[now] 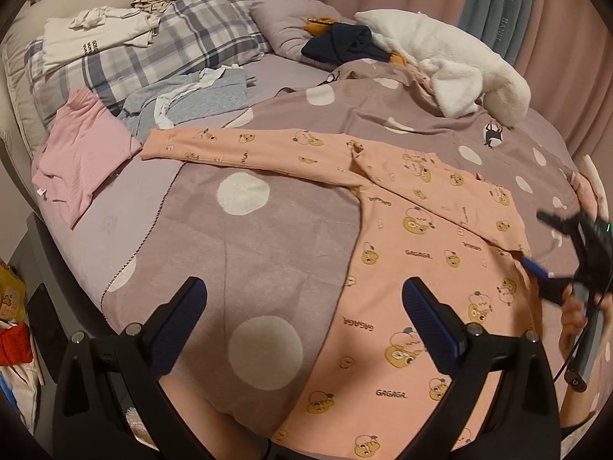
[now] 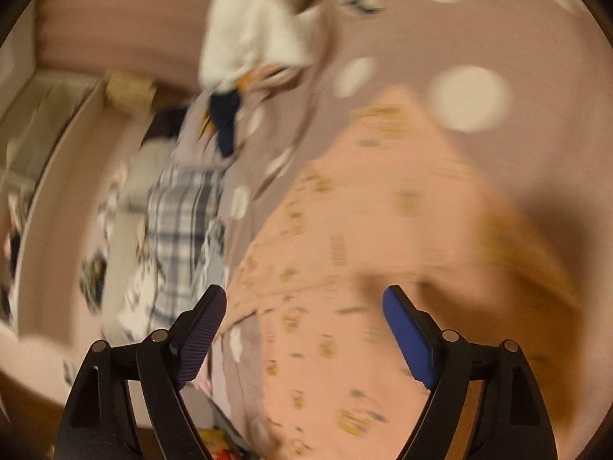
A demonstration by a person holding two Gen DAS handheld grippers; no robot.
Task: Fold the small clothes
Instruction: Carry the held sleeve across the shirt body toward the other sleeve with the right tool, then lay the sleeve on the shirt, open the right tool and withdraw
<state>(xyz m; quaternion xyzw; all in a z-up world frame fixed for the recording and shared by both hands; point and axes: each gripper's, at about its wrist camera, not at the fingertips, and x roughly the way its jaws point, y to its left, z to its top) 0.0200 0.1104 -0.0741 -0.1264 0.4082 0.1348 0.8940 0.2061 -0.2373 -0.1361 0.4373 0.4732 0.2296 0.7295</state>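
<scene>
Peach-pink long-sleeved cotton top (image 1: 417, 268) printed with yellow bear cartoons lies flat on the mauve quilt with white polka dots (image 1: 245, 245) covering the bed. Printed word "GAGAGA" is legible on it in at least four places in the left wrist view. One sleeve (image 1: 245, 149) extends straight out to the left across the quilt; the other is folded diagonally across the chest.

Left gripper (image 1: 304, 306): two black fingers with blue pads, spread wide, empty, hovering above the lower hem area of the top and the quilt beside it.

Right gripper (image 1: 551, 249) is seen in the left wrist view at the right edge of the top; its fingers are apart and hold no cloth. The right wrist view is motion-blurred; its own fingers (image 2: 410, 333) are parted with nothing between them, with the peach top (image 2: 364, 268) below.

Other items on the bed, left wrist view:
- one folded pink ribbed garment (image 1: 82, 153), left edge
- one crumpled grey-blue garment (image 1: 199, 99) beside it
- two grey-and-white plaid pillows (image 1: 164, 46)
- one folded white garment (image 1: 95, 38) with small dark print, unreadable
- one white fleece garment (image 1: 456, 65), far right
- one navy garment (image 1: 341, 44) next to it

Teal fabric hanging in the background (image 1: 502, 11) carries vertical lettering, too small to read reliably.
</scene>
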